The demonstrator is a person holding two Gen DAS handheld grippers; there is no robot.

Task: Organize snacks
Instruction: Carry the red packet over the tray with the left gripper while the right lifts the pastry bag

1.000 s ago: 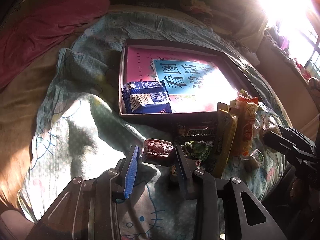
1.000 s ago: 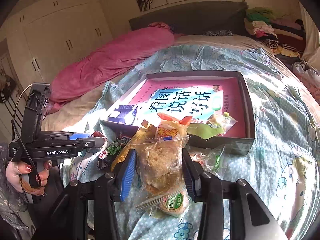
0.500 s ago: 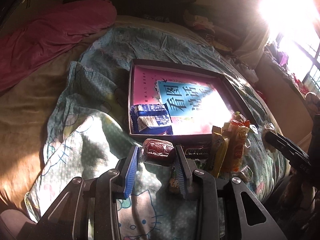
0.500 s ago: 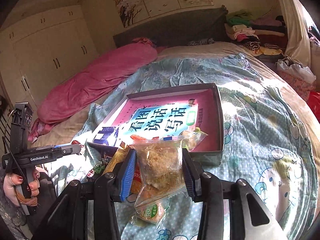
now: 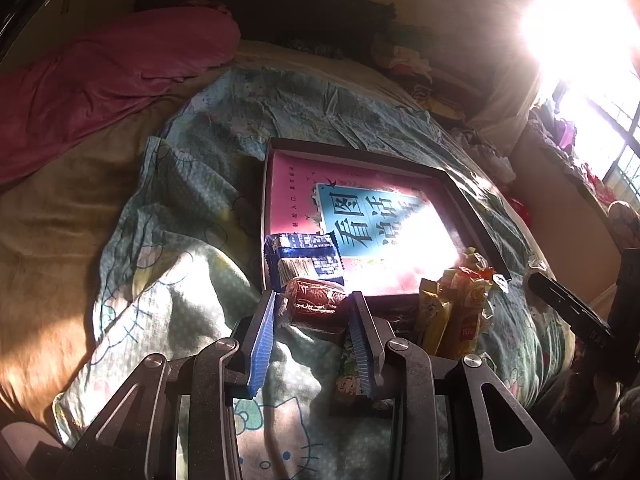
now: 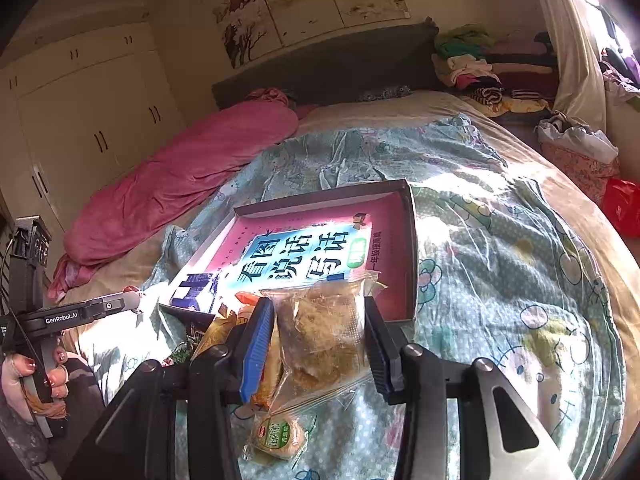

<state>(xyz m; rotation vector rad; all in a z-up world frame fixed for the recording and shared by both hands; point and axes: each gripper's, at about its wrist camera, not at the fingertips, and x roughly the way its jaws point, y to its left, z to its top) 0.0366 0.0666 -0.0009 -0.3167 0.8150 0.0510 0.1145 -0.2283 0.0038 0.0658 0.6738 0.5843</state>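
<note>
Left gripper (image 5: 314, 312) fingers clamped, right gripper (image 6: 318, 330) fingers clamped, left hand (image 6: 30, 380) gripping handle

A red-wrapped snack (image 5: 318, 304) sits clamped between the left gripper's pads, lifted just in front of the tray's near wall. A clear bag of golden pastries (image 6: 324, 332) hangs squeezed between the right gripper's pads, tilted, its lower end drooping. The dark-walled tray (image 5: 472, 204), pink-and-blue printed floor, lies on the bedspread with a blue biscuit packet (image 5: 304, 262) flat in its near left corner. Yellow and orange packets (image 5: 452, 312) stand heaped just outside the tray's near wall.
</note>
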